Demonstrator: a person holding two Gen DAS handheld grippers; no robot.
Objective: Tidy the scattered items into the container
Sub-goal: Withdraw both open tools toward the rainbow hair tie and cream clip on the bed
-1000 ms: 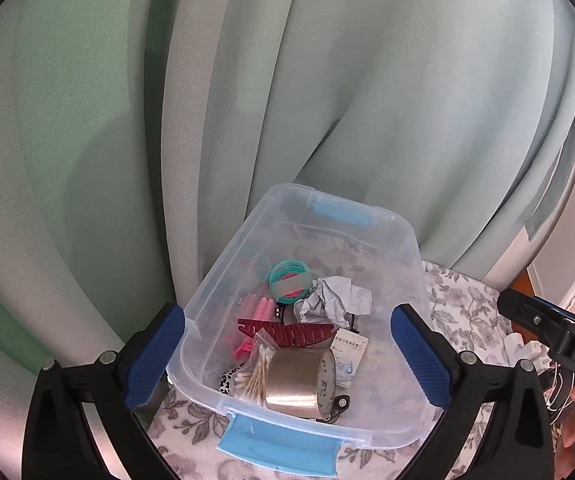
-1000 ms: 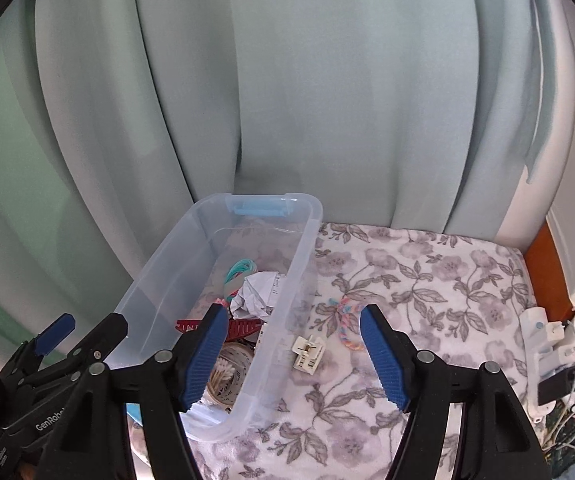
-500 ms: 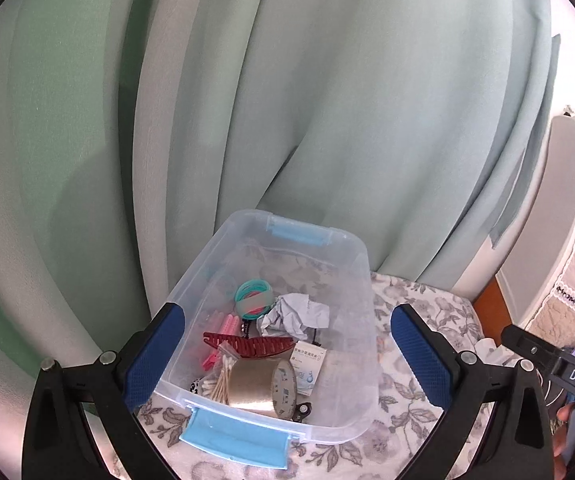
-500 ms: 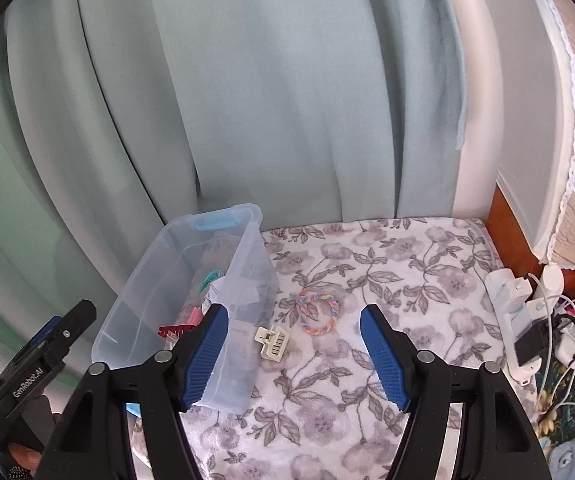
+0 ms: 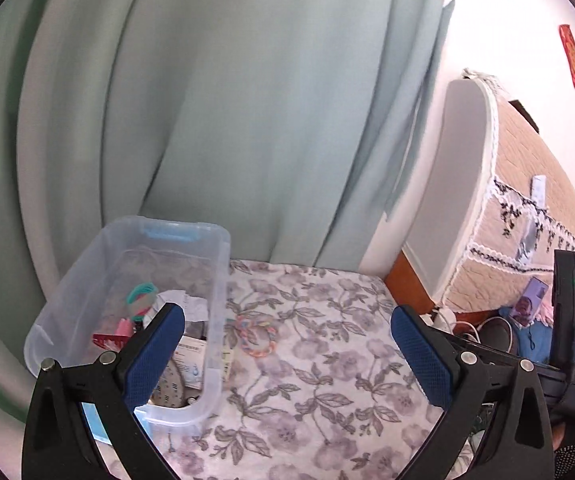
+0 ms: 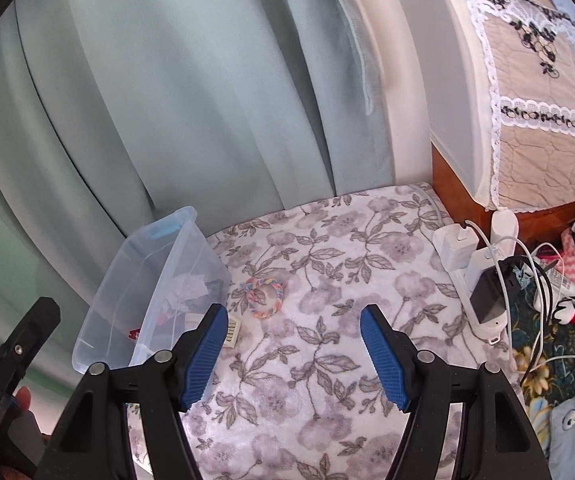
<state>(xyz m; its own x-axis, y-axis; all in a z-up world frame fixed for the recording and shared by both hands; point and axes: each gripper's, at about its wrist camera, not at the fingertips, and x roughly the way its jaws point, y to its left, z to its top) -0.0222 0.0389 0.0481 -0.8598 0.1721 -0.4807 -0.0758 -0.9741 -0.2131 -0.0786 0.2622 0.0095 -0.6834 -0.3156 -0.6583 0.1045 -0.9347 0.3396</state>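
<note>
Both grippers empty, 2 items left outside the bin.

Left gripper [image 5: 287,356] & right gripper [image 6: 289,344]: fingers spread wide, holding nothing. Braided ring [image 6: 265,296] and cream clip [image 6: 231,330] lie on the floral cloth [image 6: 327,360], centre-left of frame, just beside the clear container [image 6: 155,280]. Risk: clip hugs the wall, so a finger may shove the bin. Only left view shows bin contents; right view shows the clip plainly.

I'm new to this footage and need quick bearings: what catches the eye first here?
The clear plastic bin at the left of the floral cloth, already holding a jumble of small items, stands out first. Just right of it on the cloth lie a multicolored braided ring and a small cream hair clip. Both the right gripper and the left gripper hover open and empty.
</note>
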